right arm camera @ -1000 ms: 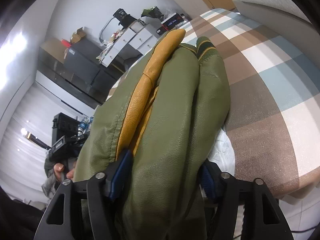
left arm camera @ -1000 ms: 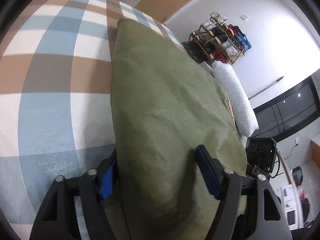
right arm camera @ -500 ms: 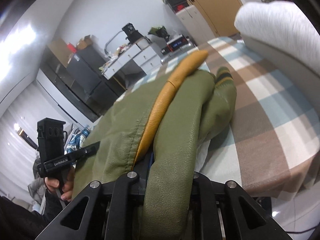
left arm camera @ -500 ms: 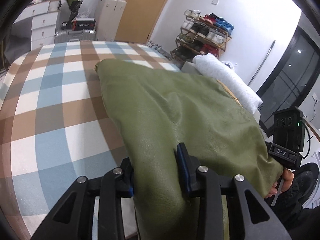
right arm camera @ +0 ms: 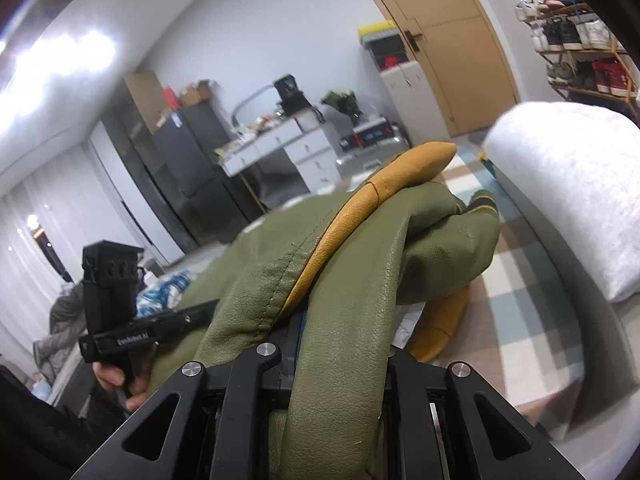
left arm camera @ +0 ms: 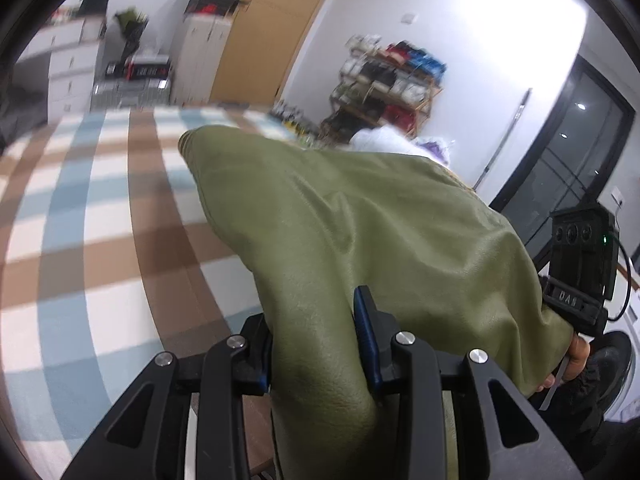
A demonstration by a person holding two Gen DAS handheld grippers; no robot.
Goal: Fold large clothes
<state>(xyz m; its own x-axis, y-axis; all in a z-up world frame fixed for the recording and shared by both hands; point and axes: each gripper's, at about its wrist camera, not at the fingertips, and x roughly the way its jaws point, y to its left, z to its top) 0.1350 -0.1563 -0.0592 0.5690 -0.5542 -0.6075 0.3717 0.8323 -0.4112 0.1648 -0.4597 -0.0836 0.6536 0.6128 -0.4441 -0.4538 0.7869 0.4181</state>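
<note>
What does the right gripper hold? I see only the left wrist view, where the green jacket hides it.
Observer: The right gripper is shut on a thick fold of the same green jacket.
Operator: Is the jacket all green on that side?
Observer: No. A mustard yellow panel runs along its upper edge, and a striped knit cuff shows beyond it.
Operator: What lies beside the jacket there?
Observer: A white pillow lies to the right of it on the checked bed cover. The left gripper in your view is shut on the jacket too.
</note>
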